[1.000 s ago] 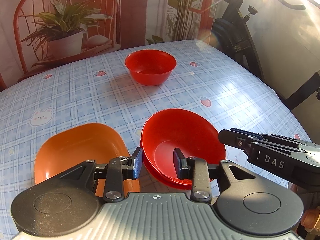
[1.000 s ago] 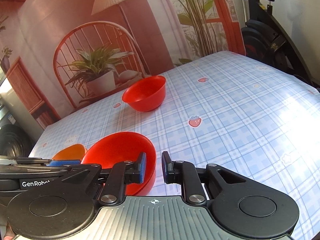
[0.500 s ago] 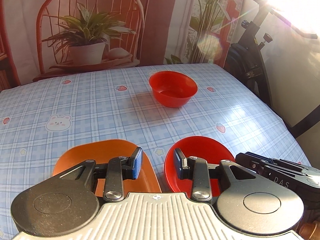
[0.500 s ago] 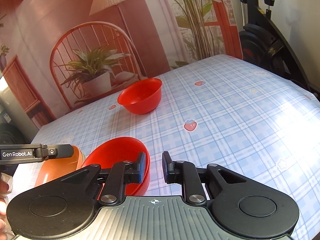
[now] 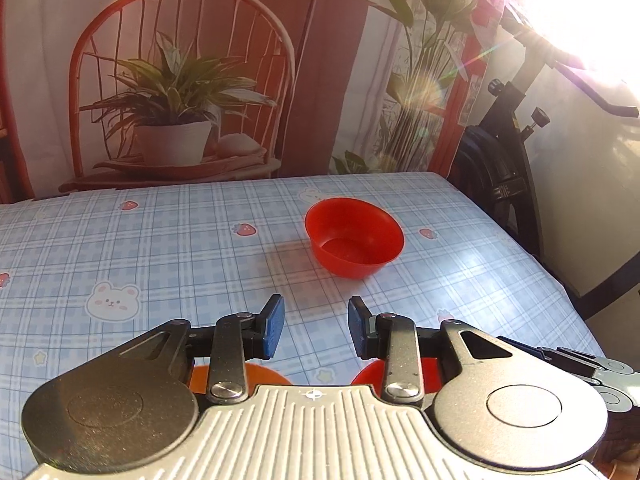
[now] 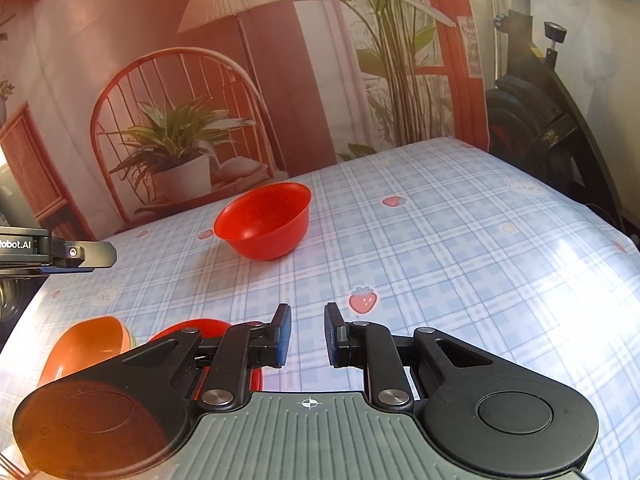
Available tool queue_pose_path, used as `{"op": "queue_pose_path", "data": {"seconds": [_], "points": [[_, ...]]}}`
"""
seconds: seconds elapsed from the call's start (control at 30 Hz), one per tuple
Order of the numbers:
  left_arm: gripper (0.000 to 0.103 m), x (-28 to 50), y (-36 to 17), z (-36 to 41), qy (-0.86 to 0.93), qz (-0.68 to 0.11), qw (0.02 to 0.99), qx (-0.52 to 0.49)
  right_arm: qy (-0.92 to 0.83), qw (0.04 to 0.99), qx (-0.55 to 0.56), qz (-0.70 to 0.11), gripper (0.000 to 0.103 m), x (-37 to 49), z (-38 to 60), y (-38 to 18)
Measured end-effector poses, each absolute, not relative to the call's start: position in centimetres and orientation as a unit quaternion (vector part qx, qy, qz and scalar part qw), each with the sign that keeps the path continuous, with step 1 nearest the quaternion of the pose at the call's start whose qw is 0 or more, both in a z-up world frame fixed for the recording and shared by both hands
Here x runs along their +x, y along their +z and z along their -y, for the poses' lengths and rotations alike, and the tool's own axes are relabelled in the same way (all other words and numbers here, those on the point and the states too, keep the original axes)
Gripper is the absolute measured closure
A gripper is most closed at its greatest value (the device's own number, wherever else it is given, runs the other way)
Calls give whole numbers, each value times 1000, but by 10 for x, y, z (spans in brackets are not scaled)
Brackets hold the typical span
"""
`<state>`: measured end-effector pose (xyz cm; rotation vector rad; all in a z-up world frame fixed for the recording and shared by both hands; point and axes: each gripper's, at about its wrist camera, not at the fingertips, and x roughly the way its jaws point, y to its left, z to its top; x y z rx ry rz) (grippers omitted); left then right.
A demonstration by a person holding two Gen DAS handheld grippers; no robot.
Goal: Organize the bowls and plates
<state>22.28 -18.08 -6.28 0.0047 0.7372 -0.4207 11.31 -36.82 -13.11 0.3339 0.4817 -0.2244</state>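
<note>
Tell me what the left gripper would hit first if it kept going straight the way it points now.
Probably the red bowl. The left gripper is open and empty, with only bare tablecloth between it and the bowl, which sits slightly right of its centre line, so it might only clip it.

White lettering reading "obot.AI", its start cut off by the picture's edge, runs along the black side of the left gripper (image 6: 60, 254), seen far to the left of the right gripper's fingers in the right wrist view. No other text, number or sign is legible in either view.
</note>
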Motion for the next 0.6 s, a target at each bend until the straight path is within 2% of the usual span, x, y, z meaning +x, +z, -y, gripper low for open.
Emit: {"op": "queue_pose_path", "data": {"seconds": [0.3, 0.6], "points": [[65, 280, -76, 207, -214, -364, 906, -10, -89, 961, 148, -215, 85, 187, 399, -120], [65, 334, -110, 228, -209, -404, 890, -9, -73, 955, 179, -226, 85, 246, 418, -134]]}}
